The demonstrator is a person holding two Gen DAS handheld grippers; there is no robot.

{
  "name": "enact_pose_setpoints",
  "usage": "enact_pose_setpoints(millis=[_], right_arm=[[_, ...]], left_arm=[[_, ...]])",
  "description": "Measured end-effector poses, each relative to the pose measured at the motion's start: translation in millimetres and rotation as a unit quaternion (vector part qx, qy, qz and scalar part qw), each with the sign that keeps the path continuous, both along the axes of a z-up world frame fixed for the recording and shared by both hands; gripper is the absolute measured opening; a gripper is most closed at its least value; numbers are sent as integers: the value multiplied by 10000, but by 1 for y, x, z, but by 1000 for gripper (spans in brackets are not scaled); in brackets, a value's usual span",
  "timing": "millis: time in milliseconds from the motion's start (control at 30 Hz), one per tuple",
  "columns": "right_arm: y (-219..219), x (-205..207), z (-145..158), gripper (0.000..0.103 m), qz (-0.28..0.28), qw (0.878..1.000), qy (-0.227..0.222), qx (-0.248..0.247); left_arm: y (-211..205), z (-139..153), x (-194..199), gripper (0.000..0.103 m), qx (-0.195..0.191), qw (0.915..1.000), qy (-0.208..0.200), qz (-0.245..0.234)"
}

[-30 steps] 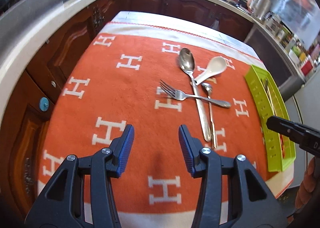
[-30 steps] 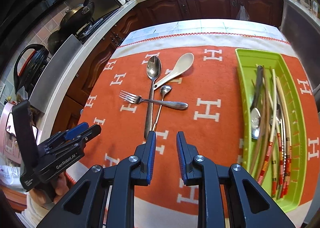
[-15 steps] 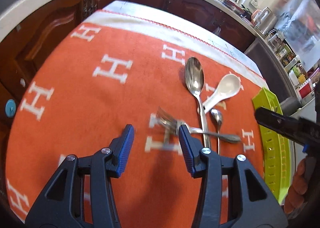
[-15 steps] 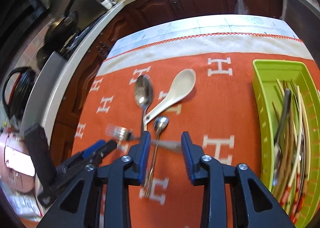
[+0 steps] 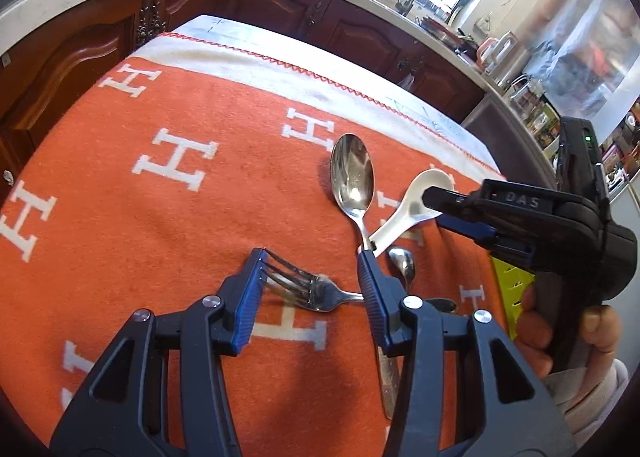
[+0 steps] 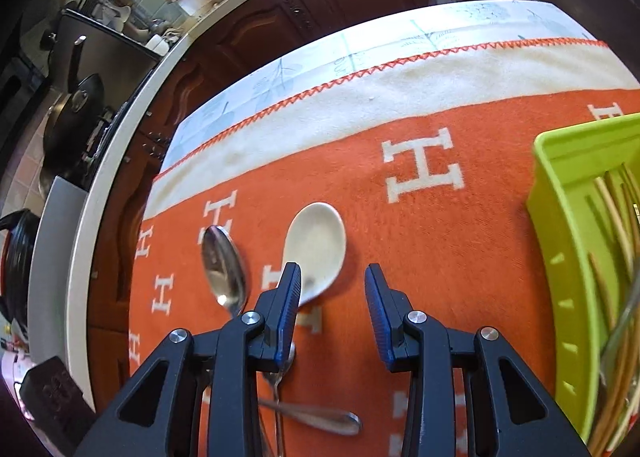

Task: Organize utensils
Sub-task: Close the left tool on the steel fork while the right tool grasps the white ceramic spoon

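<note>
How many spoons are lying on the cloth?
3: a big steel spoon at left, a white spoon angled beside it, and a small spoon nearer the camera. The tray may hold others.

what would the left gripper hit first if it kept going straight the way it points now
Most likely the silver metal fork: its tines lie between the open fingers of the left gripper. Past it is only orange cloth, though height above the fork is unclear.
</note>
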State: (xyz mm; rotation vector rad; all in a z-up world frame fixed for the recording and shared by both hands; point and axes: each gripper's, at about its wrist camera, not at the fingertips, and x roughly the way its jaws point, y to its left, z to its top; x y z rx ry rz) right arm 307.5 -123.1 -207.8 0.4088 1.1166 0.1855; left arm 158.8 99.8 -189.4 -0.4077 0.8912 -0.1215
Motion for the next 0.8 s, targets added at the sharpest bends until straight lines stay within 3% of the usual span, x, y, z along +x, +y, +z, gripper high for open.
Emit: enact_pose_setpoints(millis=[33,100,167,333,467,600,800], right_arm=[[2,2,-1,35,2,10000,-29,-33],[6,4,-3,32,-23,9999,-110,-97],[10,5,-5,25,-24,9997,-184,-142],[20,6,-9,11,36,9996,-273,-27],[17,-3,-3,9,-26,9989,-457,48],[8,-17,20,6,-96,9968,-793,72],[-11,-47,65,6,-136,9918,-1272,-27]], left_arm=[[-1,-1,1,39,-12,10000,-25,16],[-1,-5,2,17,-91,10000,-20,-2],[-2,-9,5,8,-221,9997,33,-15],[1,-10,4,5,-382,9992,-10,77],[2,1,-1,3,-388,9991,-135,62],[3,25,-8,0,-424,9981,-390,-213],[-5,67,-27,0,-133,9945,-813,-651]])
